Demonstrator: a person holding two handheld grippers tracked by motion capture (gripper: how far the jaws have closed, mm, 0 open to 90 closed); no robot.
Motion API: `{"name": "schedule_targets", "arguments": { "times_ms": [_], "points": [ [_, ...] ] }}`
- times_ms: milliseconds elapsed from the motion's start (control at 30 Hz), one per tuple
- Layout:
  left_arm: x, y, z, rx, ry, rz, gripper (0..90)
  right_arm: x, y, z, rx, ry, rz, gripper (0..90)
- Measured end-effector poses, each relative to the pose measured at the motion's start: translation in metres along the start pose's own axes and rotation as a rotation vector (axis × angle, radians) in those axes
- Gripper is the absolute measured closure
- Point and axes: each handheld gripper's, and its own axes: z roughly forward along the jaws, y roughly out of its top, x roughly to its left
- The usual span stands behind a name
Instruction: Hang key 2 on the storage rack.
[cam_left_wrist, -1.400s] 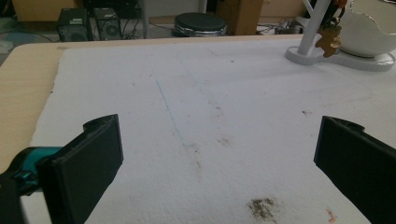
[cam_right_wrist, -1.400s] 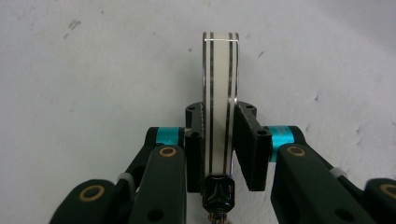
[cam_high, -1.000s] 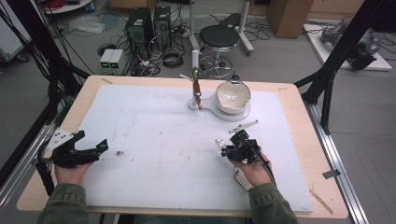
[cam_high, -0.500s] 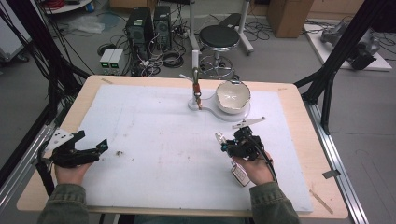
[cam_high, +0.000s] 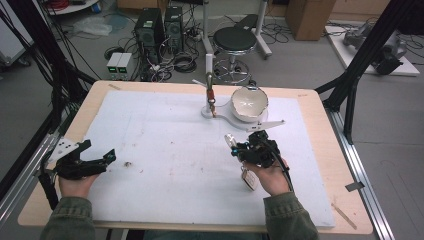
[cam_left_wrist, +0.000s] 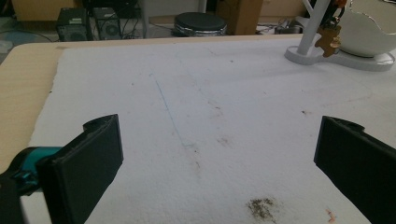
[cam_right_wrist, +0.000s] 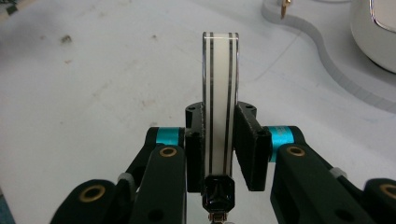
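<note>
Clamped edge-on between the right gripper's (cam_right_wrist: 219, 140) two black jaws is a flat white tag with dark stripes (cam_right_wrist: 219, 93), its long side pointing straight out ahead of the jaws in the right gripper view and a small black fitting at its near end. From the high view, the same right gripper (cam_high: 252, 150) sits above the white mat (cam_high: 165, 150), right of centre, with the tag's pale tip (cam_high: 230, 140) poking out toward the left and far side. The person's right hand (cam_high: 270, 177) cups the gripper from below and behind, palm up, the green sleeve (cam_high: 290, 217) entering from the table's near edge. A small white label (cam_high: 248, 179) hangs by the hand.

Just beyond the gripper stands a white bowl (cam_high: 248, 103) on a flat white base (cam_high: 235, 119), with a thin post and a small brown hanging piece (cam_high: 211, 97) beside it.

Well apart, at the mat's left edge, the left gripper (cam_high: 95, 162) rests low in the left hand (cam_high: 75, 182), pointing right. Its jaws stand wide apart over bare mat near a small dark smudge (cam_left_wrist: 261, 207).
</note>
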Motion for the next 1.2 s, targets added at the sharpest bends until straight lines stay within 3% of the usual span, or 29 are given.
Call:
{"name": "schedule_targets", "arguments": {
  "times_ms": [167, 767, 900, 1200],
  "points": [
    [0.000, 0.000, 0.000, 0.000, -0.001, 0.000, 1.7, 0.006, 0.008, -0.002, -0.045, 0.015, 0.000, 74.6],
    [-0.001, 0.000, 0.000, 0.002, -0.006, 0.001, 1.7, 0.024, 0.031, -0.008, -0.123, 0.074, -0.020, 74.7],
    [-0.001, 0.000, 0.001, 0.002, -0.008, 0.000, 1.7, 0.028, 0.034, -0.009, -0.152, 0.115, -0.016, 74.7],
    [-0.003, 0.004, -0.001, -0.009, -0.027, -0.011, 1.7, 0.040, 0.043, -0.002, -0.171, 0.149, -0.030, 74.7]
  ]
}}
